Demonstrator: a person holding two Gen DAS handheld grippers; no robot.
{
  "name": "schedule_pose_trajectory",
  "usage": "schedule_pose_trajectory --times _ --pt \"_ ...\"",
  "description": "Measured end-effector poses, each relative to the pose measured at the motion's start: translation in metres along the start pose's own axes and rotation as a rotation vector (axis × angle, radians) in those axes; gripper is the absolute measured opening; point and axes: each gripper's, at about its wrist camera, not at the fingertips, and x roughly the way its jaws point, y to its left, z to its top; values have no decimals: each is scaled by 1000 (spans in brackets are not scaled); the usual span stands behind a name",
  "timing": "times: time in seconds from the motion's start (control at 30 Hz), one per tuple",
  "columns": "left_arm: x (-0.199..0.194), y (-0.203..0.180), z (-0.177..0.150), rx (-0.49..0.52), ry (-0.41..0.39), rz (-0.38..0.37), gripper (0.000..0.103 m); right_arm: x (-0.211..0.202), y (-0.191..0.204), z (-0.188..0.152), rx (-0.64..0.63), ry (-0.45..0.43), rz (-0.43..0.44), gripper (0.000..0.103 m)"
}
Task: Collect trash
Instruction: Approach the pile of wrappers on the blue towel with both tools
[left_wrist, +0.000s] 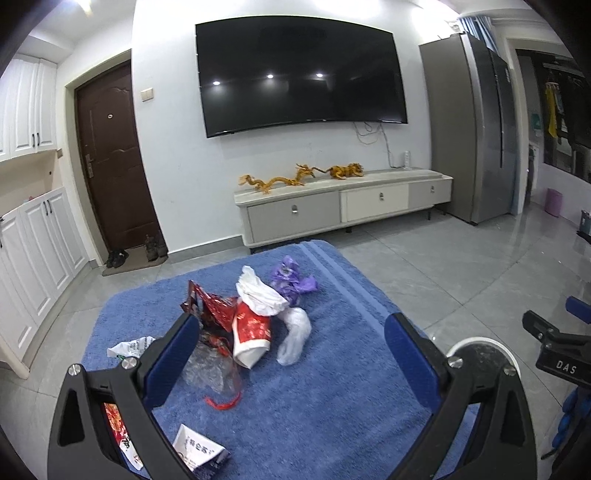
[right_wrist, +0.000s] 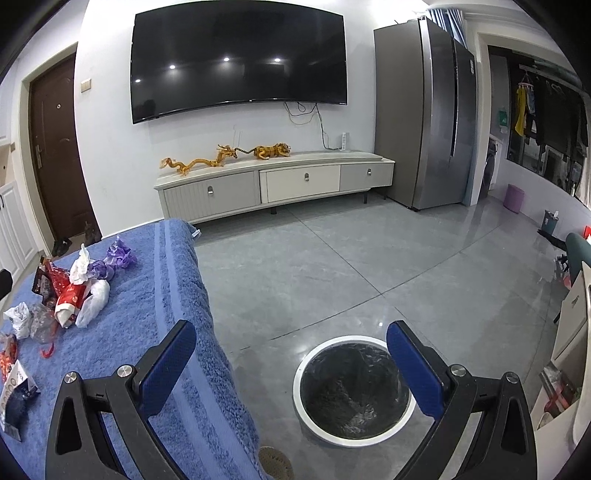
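Trash lies on a blue towel-covered table (left_wrist: 332, 387): a red and white wrapper (left_wrist: 251, 332), a dark red foil bag (left_wrist: 210, 306), white plastic (left_wrist: 258, 291), a purple wrapper (left_wrist: 291, 277), a clear bag (left_wrist: 214, 365) and a white printed packet (left_wrist: 199, 448). My left gripper (left_wrist: 291, 358) is open above the table, just in front of the pile. My right gripper (right_wrist: 291, 373) is open and empty, over the table's right edge and the white-rimmed bin (right_wrist: 352, 391) with a black liner on the floor. The pile also shows in the right wrist view (right_wrist: 74, 295).
A TV cabinet (left_wrist: 343, 206) with golden figures stands against the far wall under a large TV (left_wrist: 299, 74). A grey fridge (left_wrist: 469, 125) is at the right. Grey tiled floor (right_wrist: 351, 266) lies between table and cabinet. White cupboards (left_wrist: 33, 258) line the left.
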Motion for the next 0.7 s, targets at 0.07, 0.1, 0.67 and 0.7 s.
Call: schedule_pose_trajectory --times 0.07,0.1,0.67,0.7 --pt "3 4 0 -9 1 -1 101 2 0 2 -4 2 -4 103" --pt "5 5 1 -11 1 -1 101 3 0 3 -3 4 -5 103" --pt "17 4 -1 8 45 -76 101 10 6 15 -24 23 -20 103" --pt "17 5 -1 6 44 -73 101 10 7 15 -25 23 -21 103"
